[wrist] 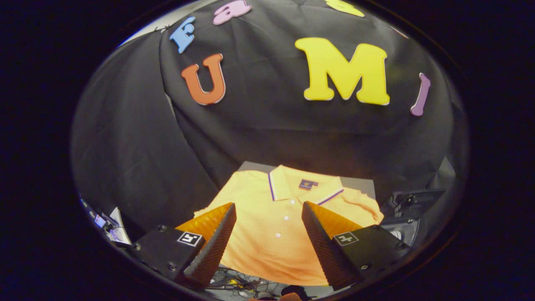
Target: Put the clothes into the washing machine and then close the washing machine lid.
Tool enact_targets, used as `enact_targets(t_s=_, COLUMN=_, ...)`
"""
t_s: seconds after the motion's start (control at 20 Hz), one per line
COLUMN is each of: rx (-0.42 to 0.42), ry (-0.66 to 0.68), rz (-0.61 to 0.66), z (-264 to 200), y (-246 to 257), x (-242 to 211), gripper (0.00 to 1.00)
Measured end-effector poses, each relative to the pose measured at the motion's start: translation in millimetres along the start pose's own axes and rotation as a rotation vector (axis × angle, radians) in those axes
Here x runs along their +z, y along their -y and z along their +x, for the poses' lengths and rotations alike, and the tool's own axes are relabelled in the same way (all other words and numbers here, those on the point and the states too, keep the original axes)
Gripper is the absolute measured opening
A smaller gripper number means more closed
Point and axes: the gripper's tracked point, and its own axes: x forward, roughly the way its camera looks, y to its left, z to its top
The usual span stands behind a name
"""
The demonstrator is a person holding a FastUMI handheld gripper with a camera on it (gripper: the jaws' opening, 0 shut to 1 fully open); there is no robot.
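An orange polo shirt [267, 217] lies spread flat on a grey surface [359, 184], its collar with dark and white trim pointing away from me and its row of white buttons running between my fingers. My gripper [269, 205] hovers above the shirt's chest, open wide, with nothing held. One finger [217, 238] stands over the shirt's left sleeve side, the other over its right side. To the right of the shirt sits a dark machine part [411, 202] with a lighter rounded piece below it; what it is I cannot tell.
Black cloth walls rise behind and to the left of the shirt. A tangle of cables [242, 284] lies just below the shirt's hem, near my fingers. Small items and papers [110, 228] sit low at the left.
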Motion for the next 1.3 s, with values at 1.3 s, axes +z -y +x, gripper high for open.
enact_targets(t_s=1.3, rx=-0.227, ry=-0.577, rz=0.071, z=77, y=17, x=-55, gripper=0.97)
